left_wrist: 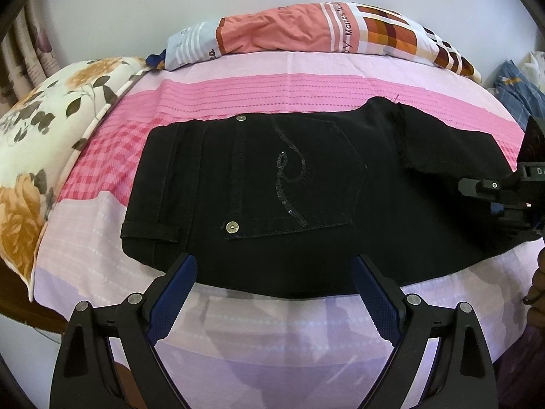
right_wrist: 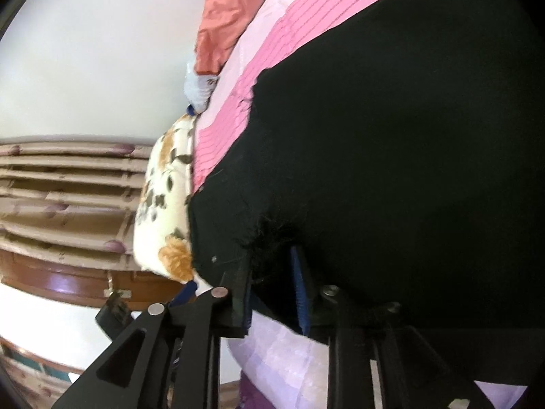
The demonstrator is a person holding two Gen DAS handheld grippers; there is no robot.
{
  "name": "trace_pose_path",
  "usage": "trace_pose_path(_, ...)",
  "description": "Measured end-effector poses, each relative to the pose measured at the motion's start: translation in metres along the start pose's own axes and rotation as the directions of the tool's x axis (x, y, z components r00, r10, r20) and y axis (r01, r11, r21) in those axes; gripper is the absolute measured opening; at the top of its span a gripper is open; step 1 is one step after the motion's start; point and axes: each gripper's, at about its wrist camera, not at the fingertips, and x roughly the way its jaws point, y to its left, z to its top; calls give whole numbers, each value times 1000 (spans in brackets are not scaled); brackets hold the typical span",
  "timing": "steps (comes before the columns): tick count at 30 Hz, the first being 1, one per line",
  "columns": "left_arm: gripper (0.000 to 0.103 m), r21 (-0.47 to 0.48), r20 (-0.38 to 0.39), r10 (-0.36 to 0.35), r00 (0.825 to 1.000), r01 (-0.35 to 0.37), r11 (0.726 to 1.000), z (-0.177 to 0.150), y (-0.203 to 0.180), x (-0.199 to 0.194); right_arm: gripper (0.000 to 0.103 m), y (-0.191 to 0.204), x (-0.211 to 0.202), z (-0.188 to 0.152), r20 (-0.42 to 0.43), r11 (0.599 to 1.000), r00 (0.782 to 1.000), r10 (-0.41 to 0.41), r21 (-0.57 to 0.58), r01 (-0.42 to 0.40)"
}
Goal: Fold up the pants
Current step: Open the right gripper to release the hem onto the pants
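Note:
Black pants (left_wrist: 306, 197) lie folded on the pink bed sheet (left_wrist: 238, 95), waistband to the left, sequined back pocket up, leg ends laid over on the right. My left gripper (left_wrist: 274, 279) is open and empty at the pants' near edge. My right gripper (left_wrist: 477, 187) shows at the right edge over the folded legs. In the right wrist view the right gripper (right_wrist: 272, 272) is tilted sideways, its jaws closed narrowly on a frayed edge of the black pants (right_wrist: 391, 153).
A floral pillow (left_wrist: 41, 143) lies at the left end of the bed. A patchwork orange pillow (left_wrist: 306, 30) lies along the far side by the wall. Blue cloth (left_wrist: 514, 92) sits at the far right. A wooden headboard (right_wrist: 68, 279) shows beyond the floral pillow.

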Motion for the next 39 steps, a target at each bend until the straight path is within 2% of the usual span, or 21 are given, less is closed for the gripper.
trace_pose_path(4,92,0,-4,2,1000,-2,1000,0,-2,0,32,-6,8,-3,-62,985,985,164,64,-160)
trace_pose_path(7,92,1,-4,2,1000,-2,1000,0,-2,1,41,-15,-2,-3,-37,955,961,275,127,-268)
trace_pose_path(8,92,1,-1,4,1000,-4,1000,0,-2,0,46,-17,-11,-3,-9,952,959,282,128,-279)
trace_pose_path(11,92,-8,10,1,1000,-1,1000,0,0,-1,48,-22,-39,0,51,972,975,218,84,-222)
trace_pose_path(15,92,-19,6,-7,1000,7,1000,1,3,0,48,-22,-48,3,61,980,981,182,71,-186)
trace_pose_path(19,92,-28,15,4,1000,-4,1000,1,5,-2,48,-4,-20,0,-21,991,991,132,2,-132)
trace_pose_path(23,92,-47,21,7,1000,-6,999,2,10,-3,48,10,7,-5,-97,993,991,92,-69,-98)
trace_pose_path(30,92,-82,7,2,1000,-1,997,2,21,1,46,2,13,-11,-134,994,986,102,-23,-106)
trace_pose_path(32,92,-89,13,7,1000,-6,996,3,24,-1,39,0,14,-12,-136,996,988,72,-38,-77)
trace_pose_path(33,92,-95,15,9,1000,-8,995,4,28,-2,39,-5,11,-12,-137,996,988,73,-33,-78)
trace_pose_path(39,92,-179,16,25,1000,-21,984,12,61,-8,38,-7,15,-14,-170,996,982,84,-23,-89)
